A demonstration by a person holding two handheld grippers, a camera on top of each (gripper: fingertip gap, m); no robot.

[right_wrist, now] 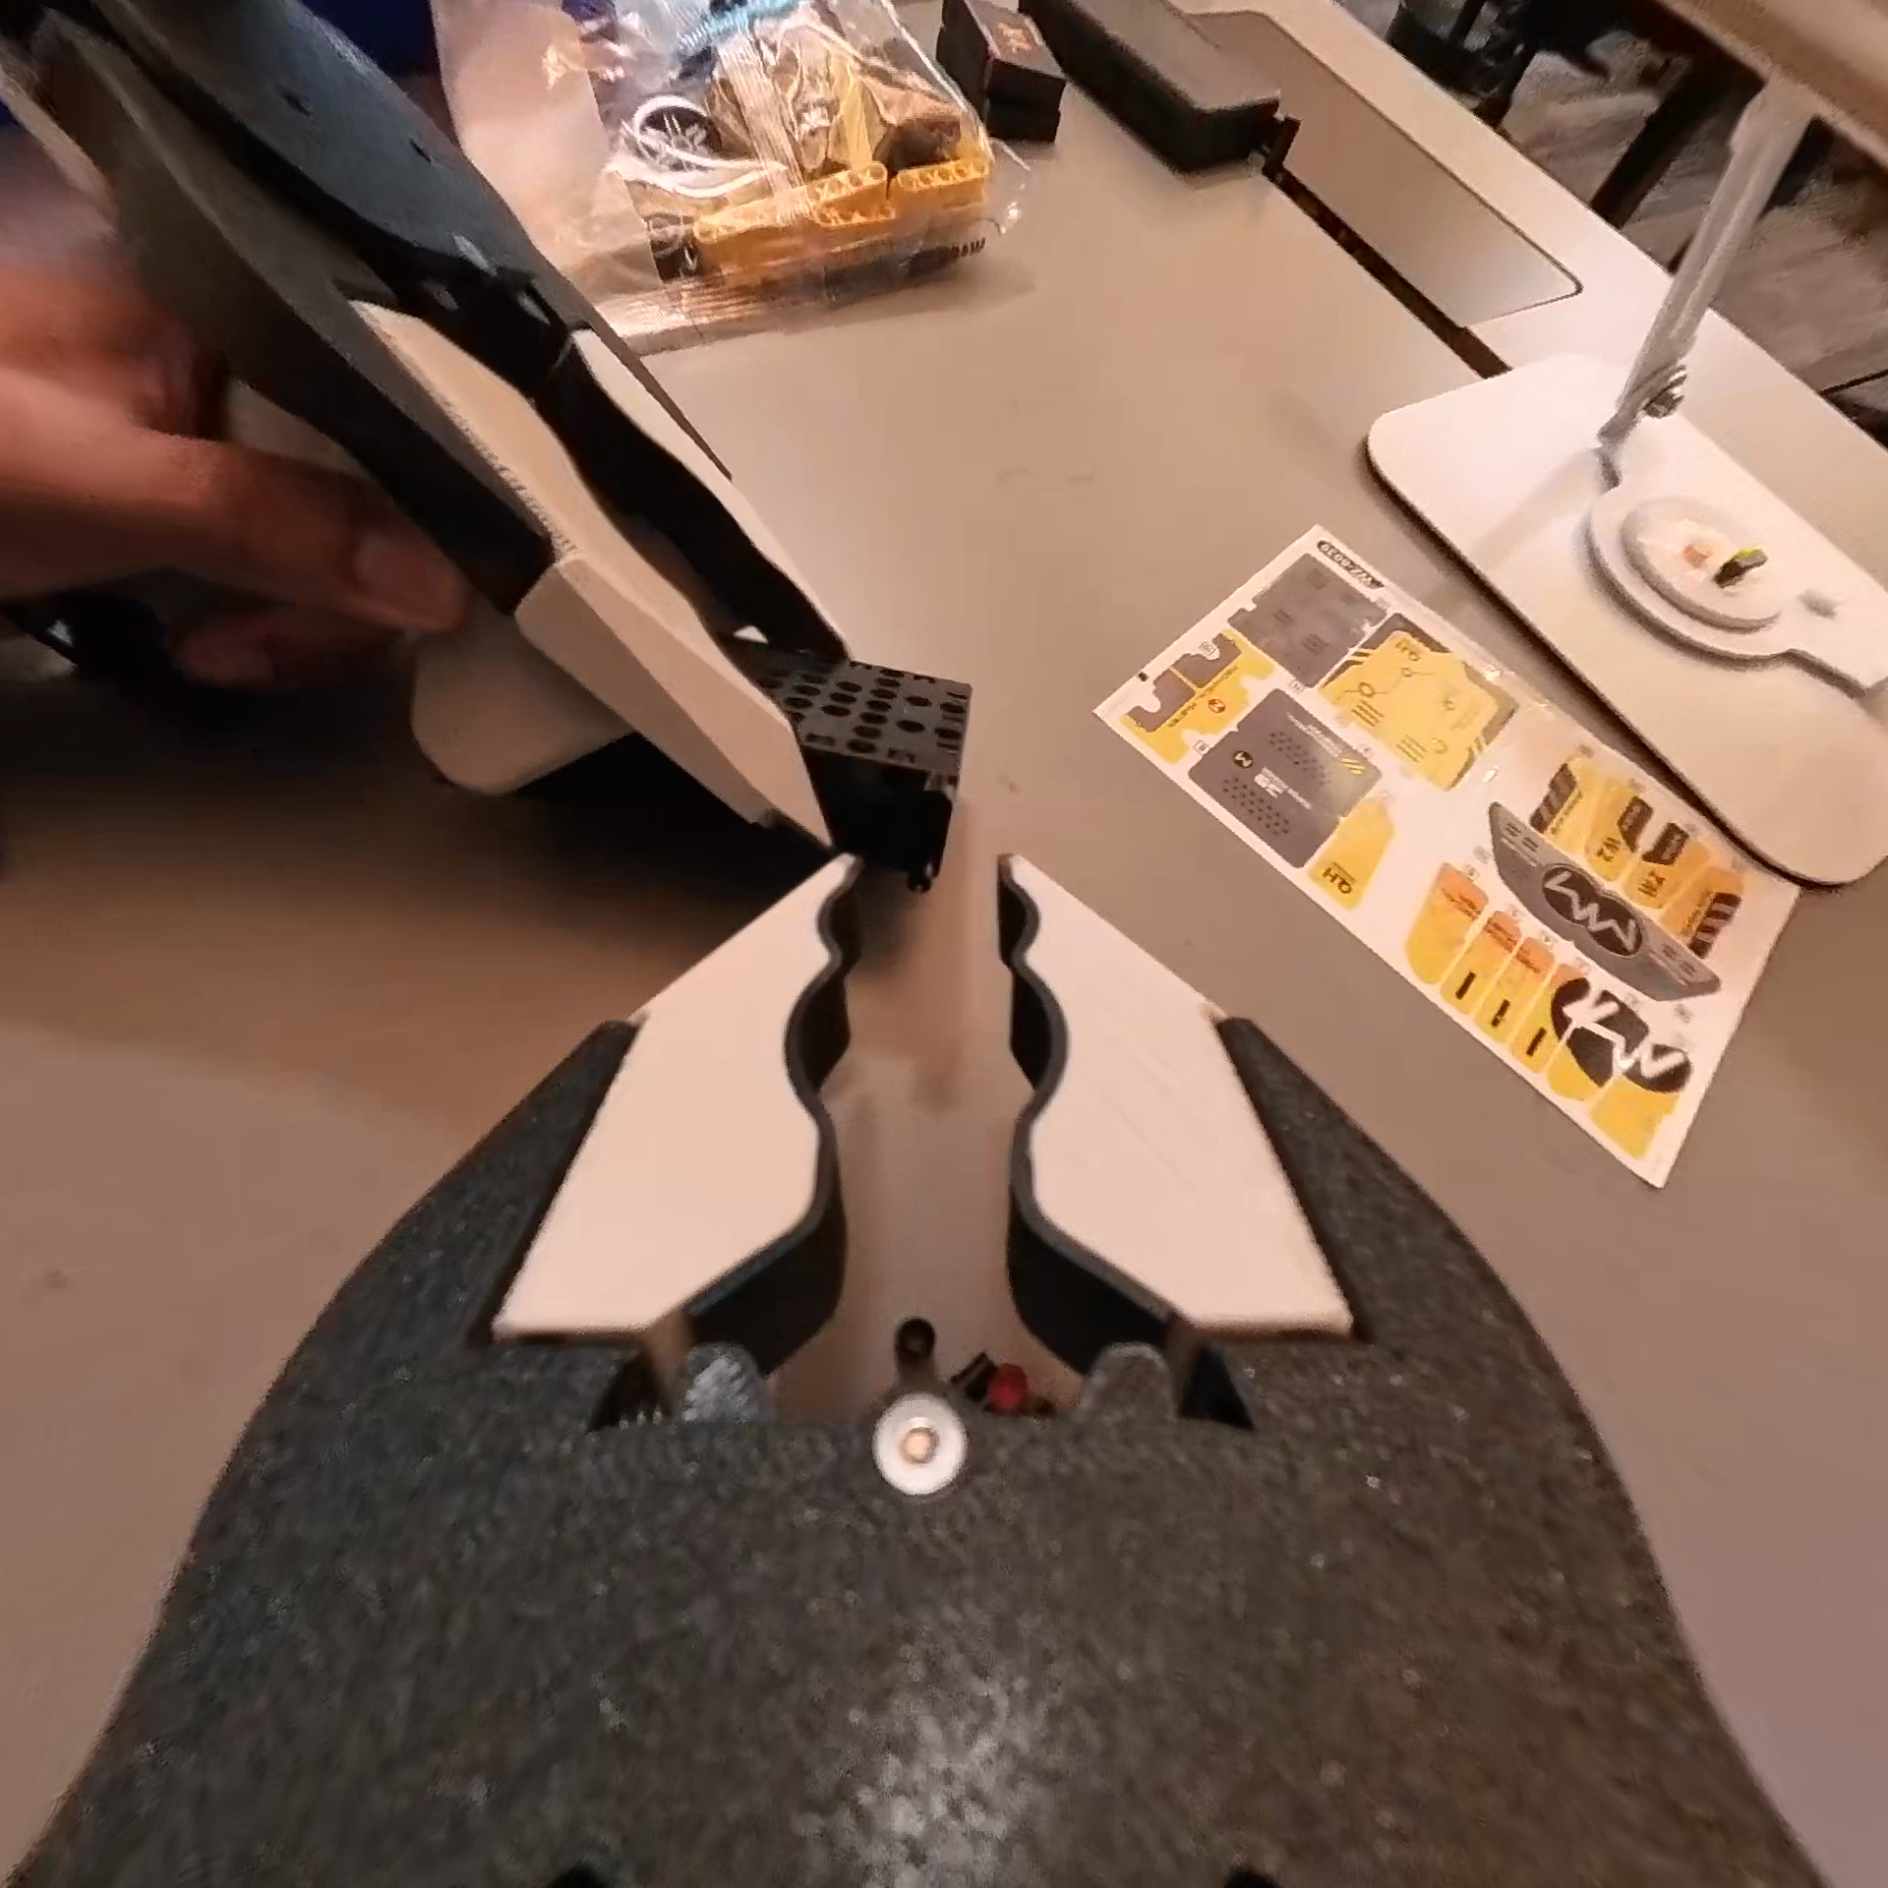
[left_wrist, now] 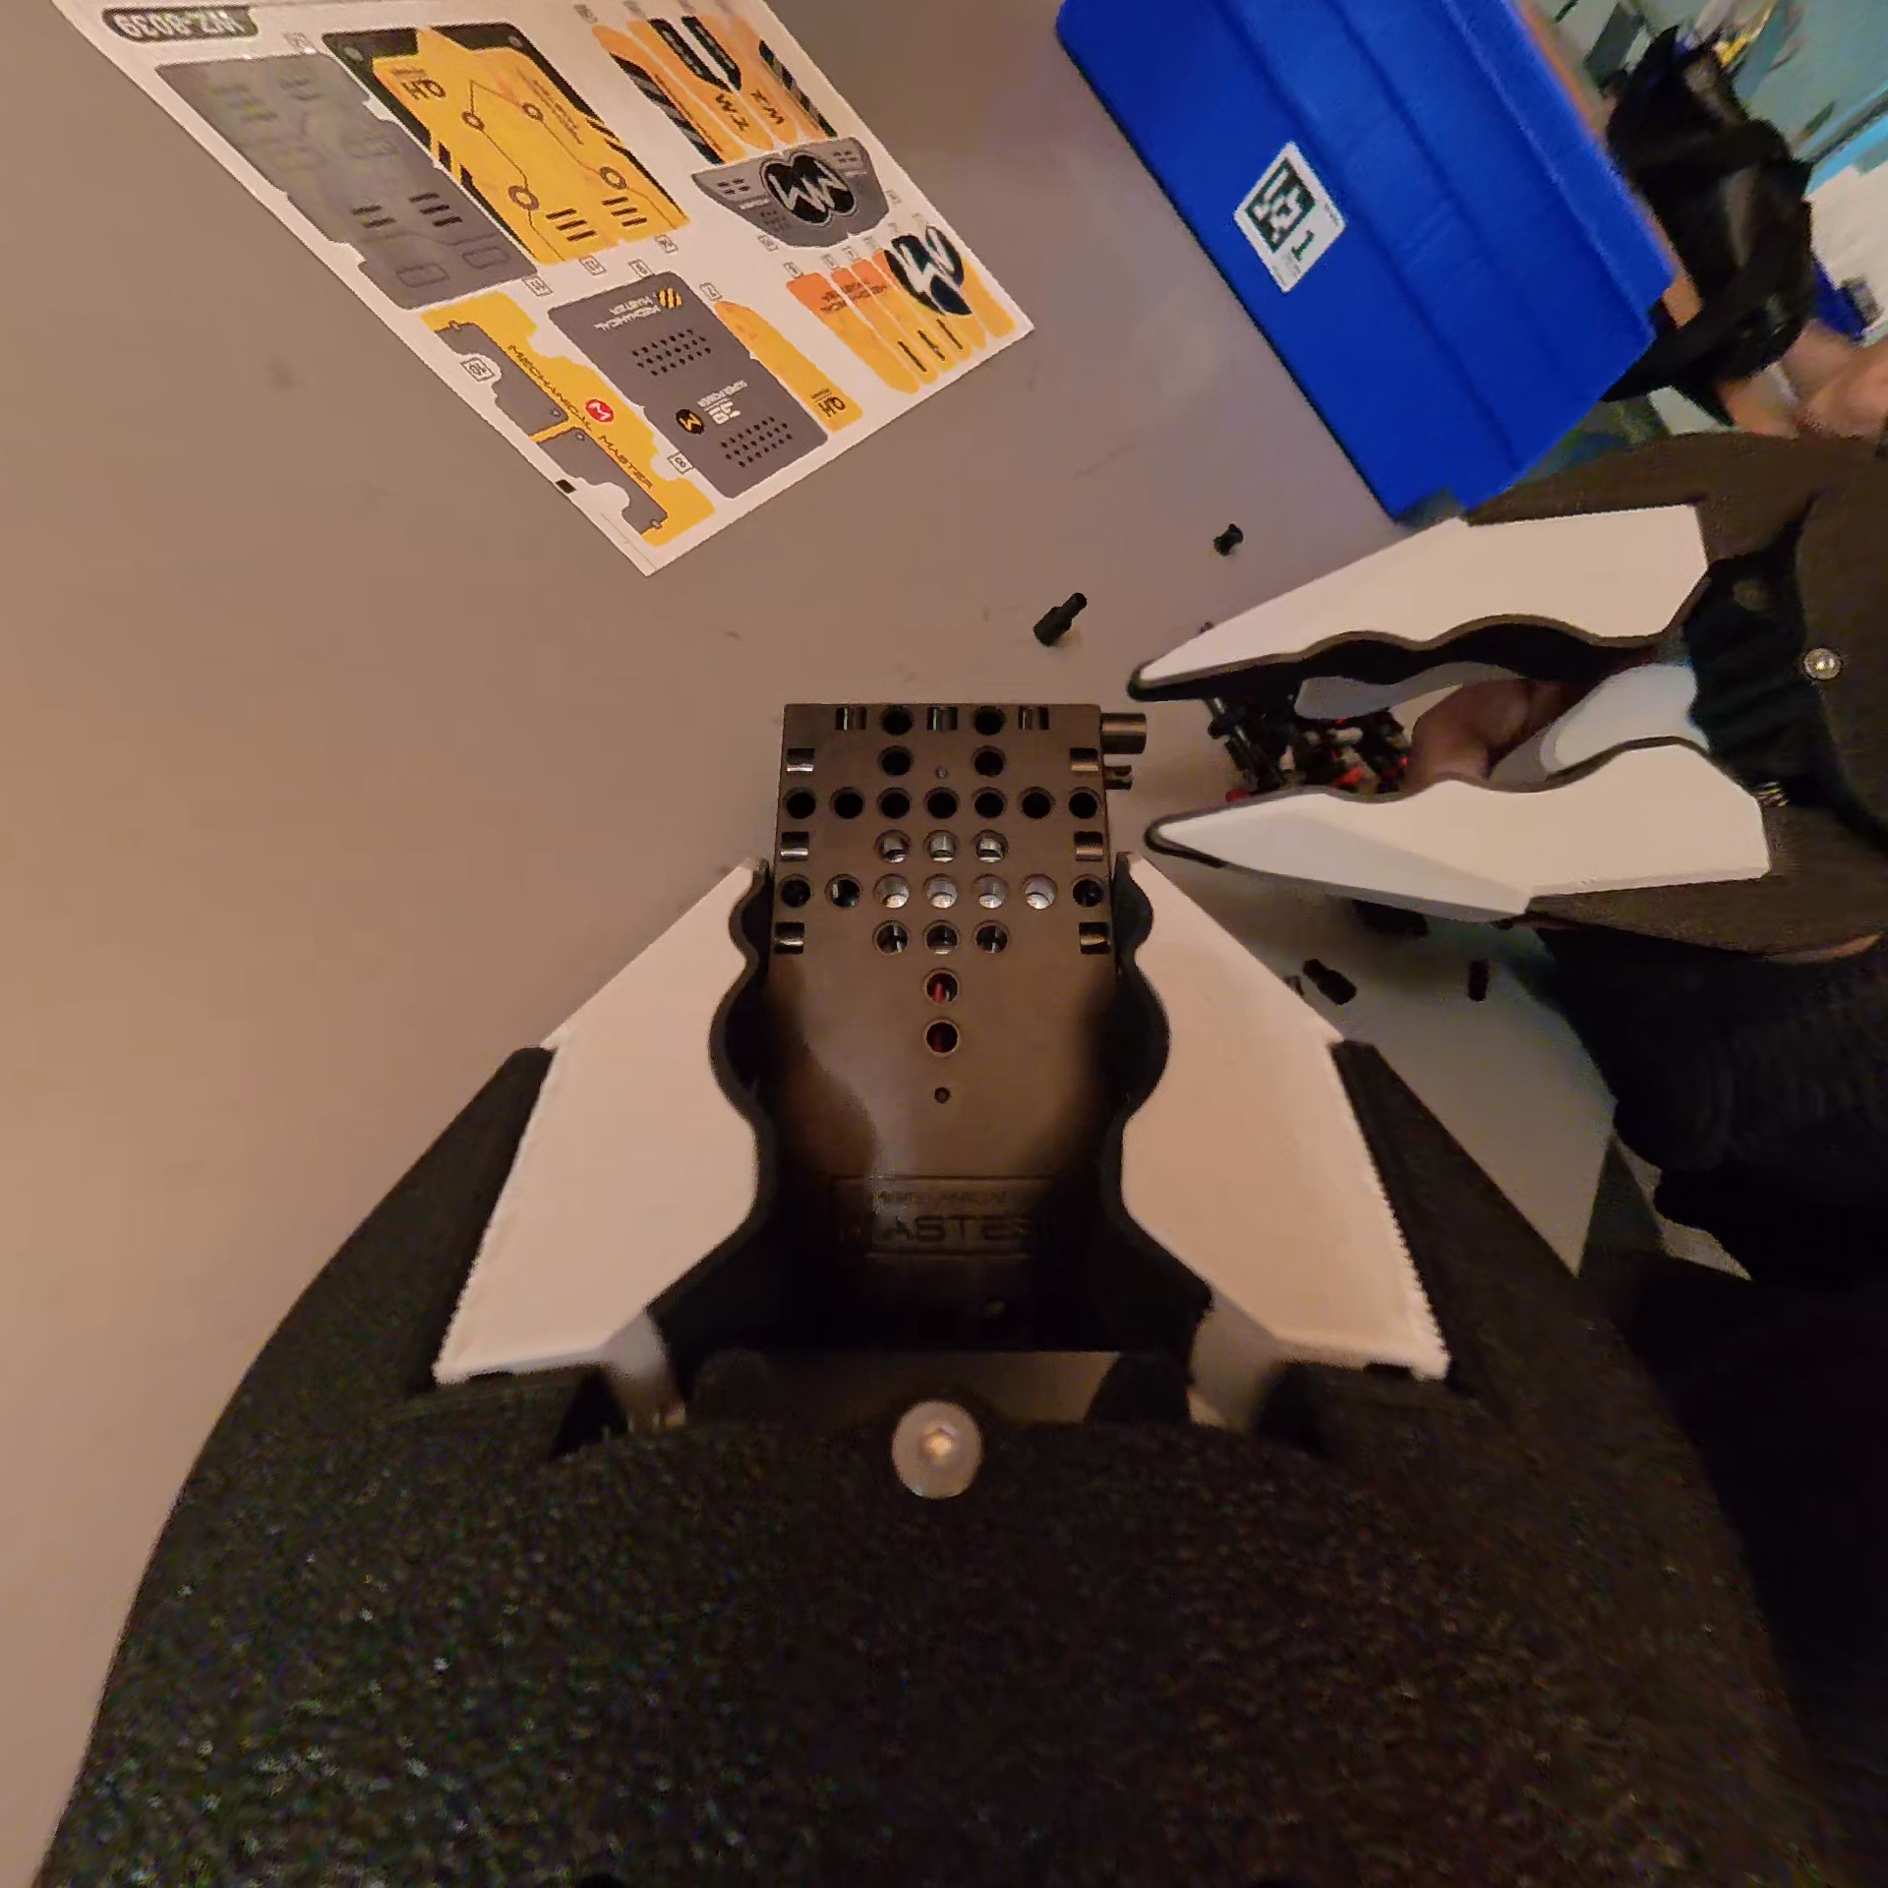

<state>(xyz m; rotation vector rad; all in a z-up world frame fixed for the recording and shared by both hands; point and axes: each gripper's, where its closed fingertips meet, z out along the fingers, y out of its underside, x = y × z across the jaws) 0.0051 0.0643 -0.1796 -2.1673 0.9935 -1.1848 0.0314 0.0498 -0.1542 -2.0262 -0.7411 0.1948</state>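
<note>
We see left gripper (left_wrist: 940,879) jaws clenched on the black perforated block (left_wrist: 940,868), lifted off the grey surface (left_wrist: 307,817) | right gripper (right_wrist: 925,868) jaws parted, empty, tips just beside the block's side | sticker sheet (right_wrist: 1430,838) lies apart | we judge a steady, level hold matters most.

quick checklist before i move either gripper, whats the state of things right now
1. Left hand-held gripper shut on the dark perforated plastic block: ok.
2. Block's pin-studded corner faces the right hand-held gripper: ok.
3. Right hand-held gripper open with nothing between its fingers: ok.
4. Loose small black plastic pins lie apart from both grippers: ok.
5. Yellow and grey sticker sheet lies flat, away from the grippers: ok.
6. Grip firmness on the block: cannot tell.
</note>
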